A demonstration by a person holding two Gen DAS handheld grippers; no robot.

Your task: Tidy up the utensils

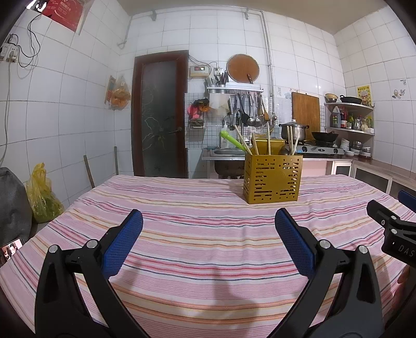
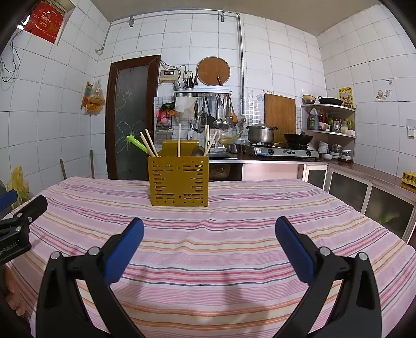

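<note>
The right tool (image 1: pixel 397 234), seen at the edge of the left wrist view, carries the white letters "DAS" on its black body; the rest is cut off. In the right wrist view the left tool (image 2: pixel 15 234) bears "enRobot.AI", its start cut by the frame edge. The red sign (image 2: pixel 45 22) and yellow poster (image 2: pixel 345 97) carry print too small to read.

table (image 1: pixel 78 234) | pink striped cloth (image 2: pixel 208 247) | gold utensil caddy (image 2: pixel 179 180) upright on cloth
</note>
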